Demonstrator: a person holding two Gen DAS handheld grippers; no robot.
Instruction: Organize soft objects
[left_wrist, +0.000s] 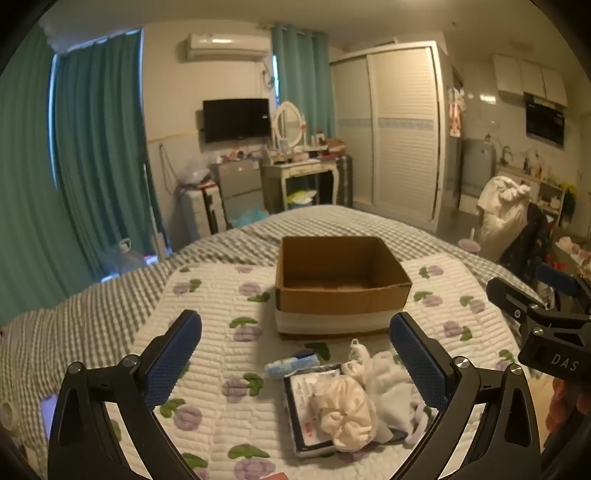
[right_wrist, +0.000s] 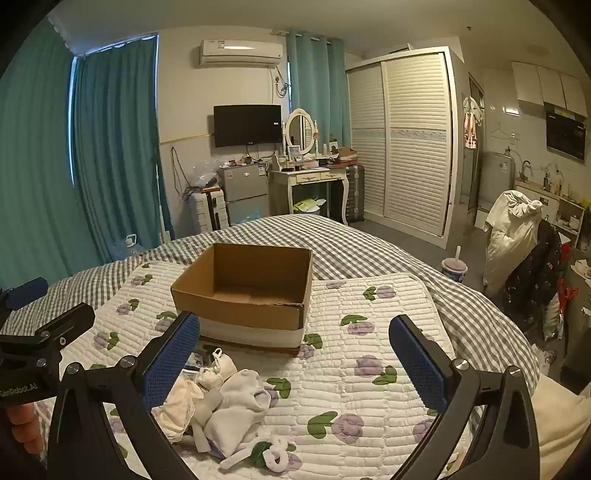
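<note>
Left gripper (left_wrist: 295, 354): jaws spread wide, holding nothing, above the heap of soft items (left_wrist: 364, 395) on the bed's quilted mat (left_wrist: 207, 295). Open cardboard box (left_wrist: 338, 284) sits mid-mat just beyond the heap. Right gripper (right_wrist: 295, 354): jaws equally wide, empty.

A: Left gripper (left_wrist: 295, 354): jaws wide apart, holding nothing, above the quilt (left_wrist: 207, 295).
B: Contents below?
A: Cream cloth bundle (left_wrist: 345, 413) lying on a flat packet (left_wrist: 301, 410); white cloths (left_wrist: 391, 380) beside it. Cardboard box (left_wrist: 340, 284) beyond, open.
</note>
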